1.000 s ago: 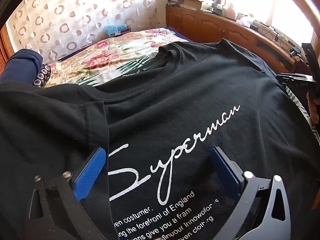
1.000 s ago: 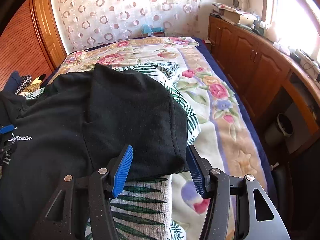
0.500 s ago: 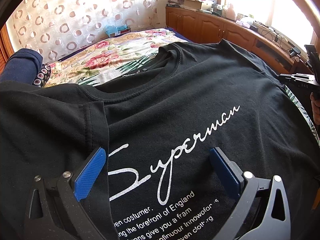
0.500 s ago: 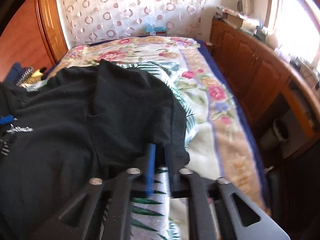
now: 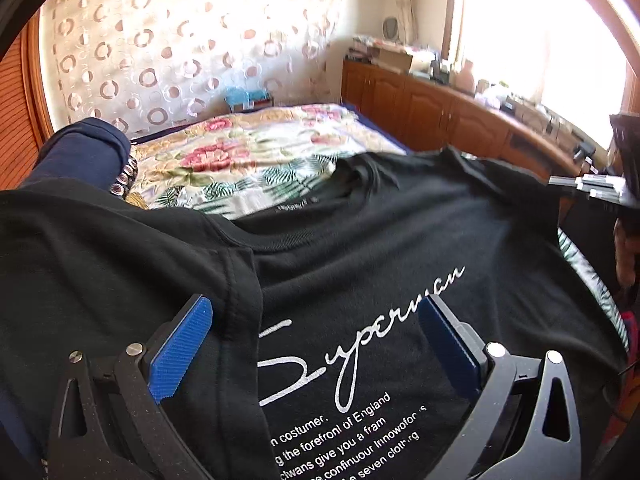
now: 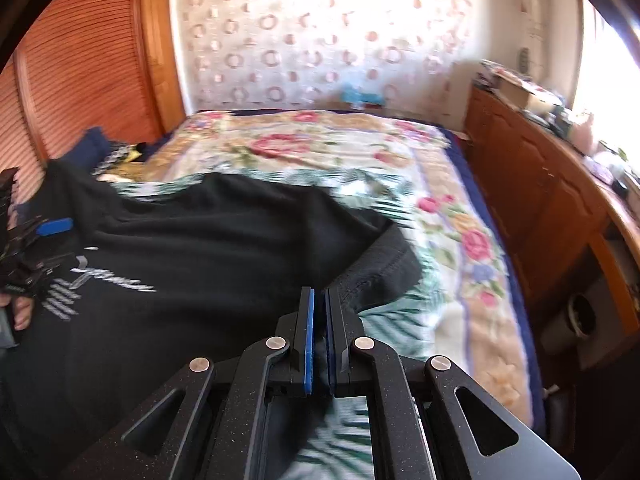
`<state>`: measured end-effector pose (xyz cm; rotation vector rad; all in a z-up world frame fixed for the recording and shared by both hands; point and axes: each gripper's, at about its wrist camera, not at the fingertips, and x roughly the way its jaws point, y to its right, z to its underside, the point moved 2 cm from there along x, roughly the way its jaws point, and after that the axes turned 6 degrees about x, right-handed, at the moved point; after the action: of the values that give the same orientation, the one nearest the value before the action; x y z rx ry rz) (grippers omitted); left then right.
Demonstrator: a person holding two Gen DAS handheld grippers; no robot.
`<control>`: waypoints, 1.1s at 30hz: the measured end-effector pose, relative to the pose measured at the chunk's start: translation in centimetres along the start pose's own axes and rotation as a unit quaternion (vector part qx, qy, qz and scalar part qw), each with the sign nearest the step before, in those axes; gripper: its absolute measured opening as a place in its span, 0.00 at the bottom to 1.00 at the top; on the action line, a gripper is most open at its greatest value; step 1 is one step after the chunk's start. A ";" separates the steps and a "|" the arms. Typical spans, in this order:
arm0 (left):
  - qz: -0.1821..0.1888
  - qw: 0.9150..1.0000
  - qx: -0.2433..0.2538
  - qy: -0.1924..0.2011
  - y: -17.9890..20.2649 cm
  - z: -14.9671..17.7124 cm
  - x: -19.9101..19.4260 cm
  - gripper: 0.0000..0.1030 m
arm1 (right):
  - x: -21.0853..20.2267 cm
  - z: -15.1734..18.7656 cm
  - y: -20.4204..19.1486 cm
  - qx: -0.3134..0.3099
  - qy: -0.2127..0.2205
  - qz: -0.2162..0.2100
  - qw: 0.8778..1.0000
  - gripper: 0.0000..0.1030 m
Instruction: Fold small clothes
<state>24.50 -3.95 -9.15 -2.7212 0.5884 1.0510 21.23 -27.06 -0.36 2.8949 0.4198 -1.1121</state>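
A black T-shirt [image 5: 360, 248] with white "Superman" lettering lies spread on the floral bedspread [image 5: 248, 156]. My left gripper [image 5: 316, 344] is open, its blue pads [image 5: 180, 352] straddling the chest print just above the cloth. My right gripper [image 6: 318, 320] is shut on the right sleeve edge of the T-shirt [image 6: 240, 248] and holds it raised off the bedspread [image 6: 440, 240]. The right gripper also shows at the right edge of the left wrist view [image 5: 592, 190]. The left gripper shows at the far left of the right wrist view [image 6: 54, 227].
A dark blue garment [image 5: 80, 152] lies at the bed's left side. Wooden cabinets [image 6: 540, 200] with clutter on top run along the right of the bed. A slatted wooden wardrobe [image 6: 80, 80] stands at the left. A curtained wall is behind the bed.
My right gripper closed on the T-shirt's sleeve edge and lifted it, swinging left. My left gripper stayed open over the print, tilting up slightly.
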 end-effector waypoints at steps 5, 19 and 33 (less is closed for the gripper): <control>-0.007 1.000 -0.009 0.017 -0.6 -0.1 -0.9 1.00 | 1.5 1.7 -3.0 -0.021 -0.029 -0.032 0.999 0.05; -0.007 0.999 -0.006 0.038 -0.9 0.0 -1.7 1.00 | 2.4 3.1 -3.7 -0.013 -0.046 -0.009 0.999 0.40; -0.007 0.999 -0.010 0.039 -1.0 0.2 -1.7 1.00 | 6.5 1.1 1.8 0.072 -0.044 0.019 0.996 0.59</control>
<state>23.66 -2.44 -8.13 -2.7903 0.5729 0.9566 25.59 -27.35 -5.67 2.9465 0.2934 -1.3114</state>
